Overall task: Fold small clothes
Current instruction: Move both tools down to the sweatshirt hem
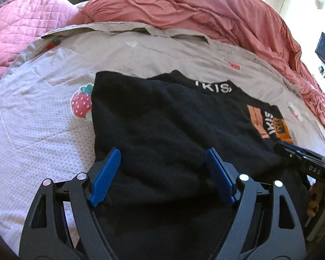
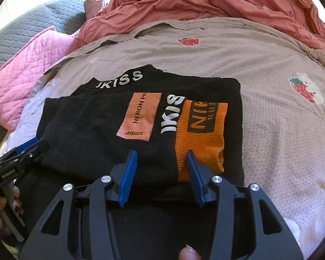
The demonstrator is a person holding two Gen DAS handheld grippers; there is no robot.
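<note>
A black sweatshirt (image 1: 162,112) (image 2: 86,125) with white "JKISS" lettering lies partly folded on the bed sheet, a sleeve laid across it. The sleeve carries a salmon patch (image 2: 140,117) and ends in an orange ribbed cuff (image 2: 199,134). My left gripper (image 1: 162,152) hangs open over the near left part of the shirt, blue pads wide apart with only cloth below them. My right gripper (image 2: 161,152) is open at the near edge. Its pads straddle the line between black cloth and the cuff and do not pinch either. Each gripper shows at the other view's edge (image 1: 292,149) (image 2: 30,144).
The shirt rests on a beige strawberry-print sheet (image 2: 270,130) (image 1: 43,119). A rumpled coral duvet (image 1: 205,10) (image 2: 205,0) is heaped behind, a pink quilted pillow (image 1: 21,32) (image 2: 21,75) at the left. A hand (image 2: 2,208) grips the left tool's handle.
</note>
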